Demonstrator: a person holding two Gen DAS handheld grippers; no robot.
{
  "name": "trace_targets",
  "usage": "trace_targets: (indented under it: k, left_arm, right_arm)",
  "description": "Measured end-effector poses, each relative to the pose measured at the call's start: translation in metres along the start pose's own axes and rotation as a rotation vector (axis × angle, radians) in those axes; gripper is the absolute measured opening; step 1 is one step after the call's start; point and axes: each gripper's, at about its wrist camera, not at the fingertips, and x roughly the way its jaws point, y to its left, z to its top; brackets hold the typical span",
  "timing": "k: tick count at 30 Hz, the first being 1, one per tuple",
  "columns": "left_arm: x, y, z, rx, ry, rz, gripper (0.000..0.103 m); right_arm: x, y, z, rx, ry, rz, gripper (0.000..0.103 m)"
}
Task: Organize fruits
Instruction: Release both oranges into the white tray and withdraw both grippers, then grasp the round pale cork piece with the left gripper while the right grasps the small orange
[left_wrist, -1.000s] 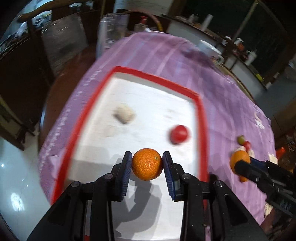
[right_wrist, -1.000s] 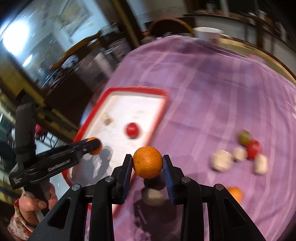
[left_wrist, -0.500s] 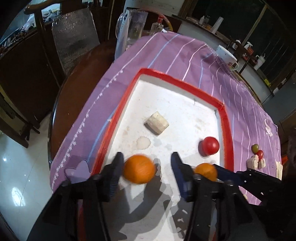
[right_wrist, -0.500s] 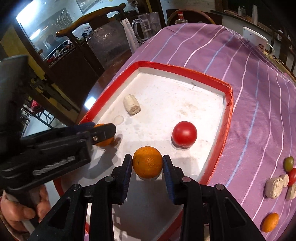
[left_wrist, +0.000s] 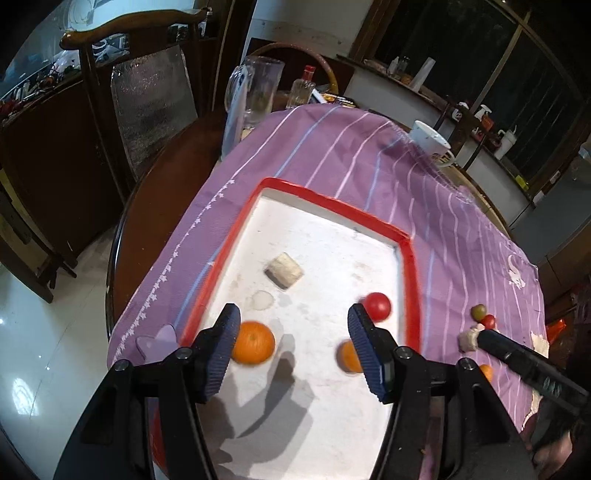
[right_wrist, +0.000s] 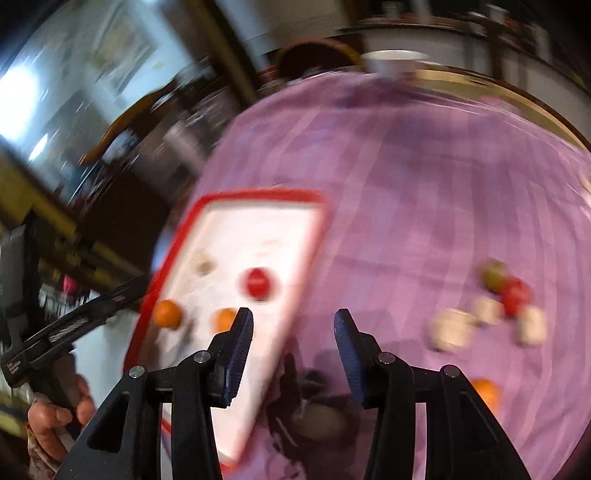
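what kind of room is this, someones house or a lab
Most likely a home dining room: a round table under a purple striped cloth, a carved wooden chair beside it, and a glass jug and white mug at the far edge.

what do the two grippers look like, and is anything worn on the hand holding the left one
Both are black plastic frames of triangular struts with silver screw heads. The left gripper and right gripper end in ribbed dark blue pads. The left gripper's black side bears small white lettering. The hand holding it shows a patterned cuff with red in it.
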Motion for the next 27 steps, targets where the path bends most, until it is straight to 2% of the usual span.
trace_targets:
  k: [3, 6, 9, 13, 16, 22, 26, 27]
  left_arm:
    - [-0.005, -0.021, -0.012, 0.030, 0.002, -0.020, 0.061]
    - [0.001, -0.051, -0.024, 0.096, 0.031, -0.040, 0.061]
    - [0.011, -0.094, -0.043, 0.188, 0.084, -0.064, 0.061]
    - [0.020, -0.138, -0.063, 0.275, 0.124, -0.107, 0.061]
    - [0.033, -0.159, -0.081, 0.322, 0.167, -0.092, 0.061]
    - [0.054, -0.164, -0.103, 0.337, 0.216, -0.042, 0.060]
    - [0.060, -0.170, -0.108, 0.343, 0.208, -0.038, 0.060]
    - [0.063, -0.169, -0.109, 0.334, 0.209, -0.036, 0.058]
  right_arm:
    - [-0.023, -0.054, -0.014, 0.102, -0.018, -0.062, 0.050]
    - [-0.033, -0.099, -0.033, 0.164, 0.010, -0.122, 0.050]
    - [-0.036, -0.125, -0.046, 0.194, 0.039, -0.114, 0.050]
    - [-0.034, -0.121, -0.050, 0.119, 0.051, -0.105, 0.050]
    - [-0.026, -0.113, -0.051, 0.032, 0.052, -0.120, 0.050]
    - [-0.010, -0.105, -0.055, -0.055, 0.078, -0.120, 0.050]
    - [0.000, -0.099, -0.054, -0.101, 0.093, -0.147, 0.050]
    - [0.001, -0.098, -0.054, -0.115, 0.096, -0.157, 0.050]
